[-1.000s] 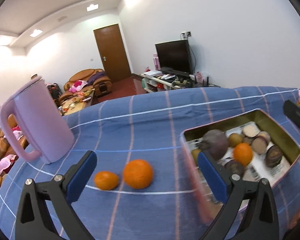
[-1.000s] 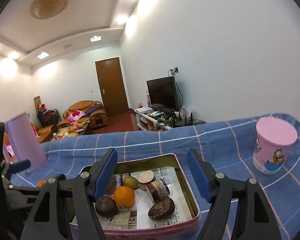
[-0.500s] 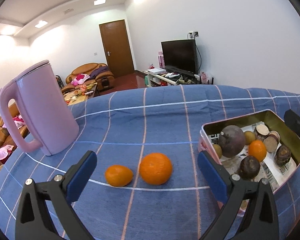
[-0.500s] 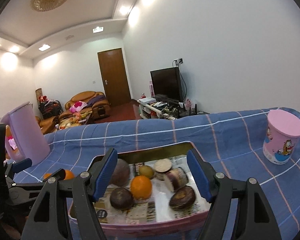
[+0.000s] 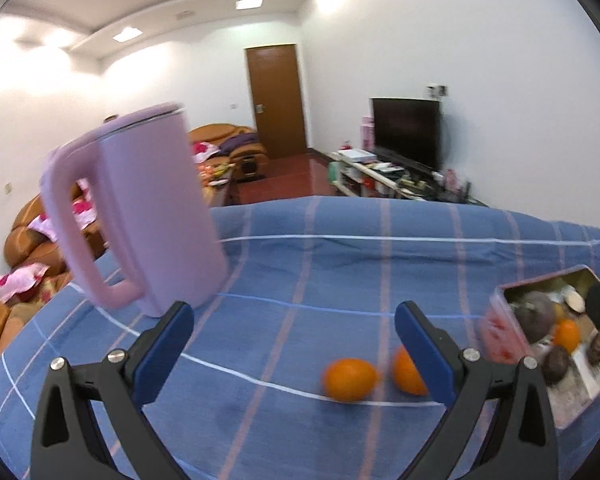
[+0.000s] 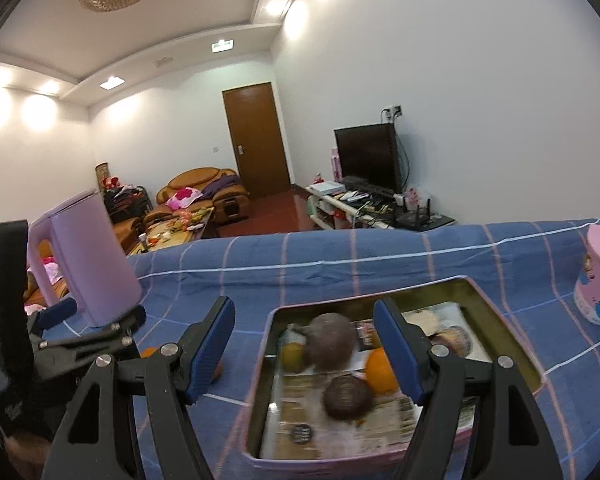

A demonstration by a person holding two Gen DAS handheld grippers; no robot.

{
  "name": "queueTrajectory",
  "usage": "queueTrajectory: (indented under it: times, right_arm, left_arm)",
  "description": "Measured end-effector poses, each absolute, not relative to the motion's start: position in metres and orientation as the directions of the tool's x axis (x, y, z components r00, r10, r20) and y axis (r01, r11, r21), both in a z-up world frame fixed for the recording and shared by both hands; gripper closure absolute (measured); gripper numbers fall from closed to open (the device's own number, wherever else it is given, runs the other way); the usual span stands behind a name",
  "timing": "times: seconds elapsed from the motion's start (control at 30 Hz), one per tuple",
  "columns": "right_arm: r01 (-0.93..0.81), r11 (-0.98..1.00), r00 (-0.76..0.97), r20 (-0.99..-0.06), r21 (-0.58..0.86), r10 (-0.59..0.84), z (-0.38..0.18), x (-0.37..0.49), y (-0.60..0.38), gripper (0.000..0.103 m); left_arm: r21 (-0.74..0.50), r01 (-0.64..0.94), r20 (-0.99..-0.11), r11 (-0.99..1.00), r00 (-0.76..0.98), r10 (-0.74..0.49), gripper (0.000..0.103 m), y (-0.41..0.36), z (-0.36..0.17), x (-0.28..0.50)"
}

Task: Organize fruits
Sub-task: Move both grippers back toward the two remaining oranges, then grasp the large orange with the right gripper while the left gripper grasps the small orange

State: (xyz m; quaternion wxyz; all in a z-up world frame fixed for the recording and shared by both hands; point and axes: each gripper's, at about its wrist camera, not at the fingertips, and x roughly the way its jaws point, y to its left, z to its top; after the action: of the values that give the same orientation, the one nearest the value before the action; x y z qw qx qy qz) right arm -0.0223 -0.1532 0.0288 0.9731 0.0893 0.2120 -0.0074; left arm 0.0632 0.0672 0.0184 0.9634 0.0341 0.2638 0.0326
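Observation:
Two oranges lie on the blue checked cloth: a smaller one and a larger one, half behind a right fingertip. My left gripper hangs open above the cloth, just left of them, with nothing between its fingers. A pink tin lined with paper holds a dark round fruit, an orange, another dark fruit and several more. My right gripper stands open over the tin's left half, empty. In the left wrist view the tin is at the right edge.
A pink kettle stands at the table's left, close beyond my left gripper; it also shows as the kettle in the right wrist view. A pink cartoon cup sits at the far right. The table's far edge drops to a living room.
Both views have swung left: the oranges and tin slid right in the left wrist view and the kettle grew nearer. The tin shifted right under my right gripper. Both grippers stayed open.

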Motion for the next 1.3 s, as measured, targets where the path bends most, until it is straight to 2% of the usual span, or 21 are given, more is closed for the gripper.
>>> queueTrajectory:
  times: [0.17,0.23,0.3,0.33,0.63,0.87,1.3]
  right_arm:
    - [0.016,0.988,0.899,-0.435,0.153,0.053,0.023,-0.014,-0.130,0.031]
    - [-0.018,0.991,0.894,-0.443,0.130,0.074,0.022,-0.009,-0.118,0.040]
    - [-0.052,0.990,0.876,-0.470,0.132,0.109,0.019,-0.001,-0.109,0.054]
    - [-0.072,0.987,0.863,-0.488,0.143,0.134,0.018,0.004,-0.105,0.055]
    - [-0.153,0.981,0.770,-0.607,0.123,0.196,-0.004,0.041,-0.069,0.055]
    - [-0.176,0.982,0.704,-0.689,0.070,0.175,-0.022,0.061,-0.057,0.055]
    - [-0.215,0.975,0.681,-0.725,-0.059,0.107,-0.026,0.077,-0.039,0.053]
  left_arm:
    - [0.071,-0.131,-0.492,0.989,0.858,0.149,0.000,0.101,0.015,0.071]
    - [0.079,-0.150,-0.490,0.986,0.855,0.169,0.000,0.107,0.013,0.073]
    - [0.068,-0.158,-0.506,0.985,0.846,0.170,0.000,0.111,0.010,0.077]
    - [0.063,-0.156,-0.511,0.986,0.844,0.167,0.000,0.112,0.009,0.076]
    - [0.102,-0.204,-0.513,0.974,0.828,0.228,0.000,0.113,0.008,0.080]
    - [0.096,-0.208,-0.530,0.973,0.817,0.227,0.000,0.115,0.006,0.084]
    - [0.126,-0.193,-0.524,0.973,0.820,0.231,0.000,0.106,0.006,0.084]
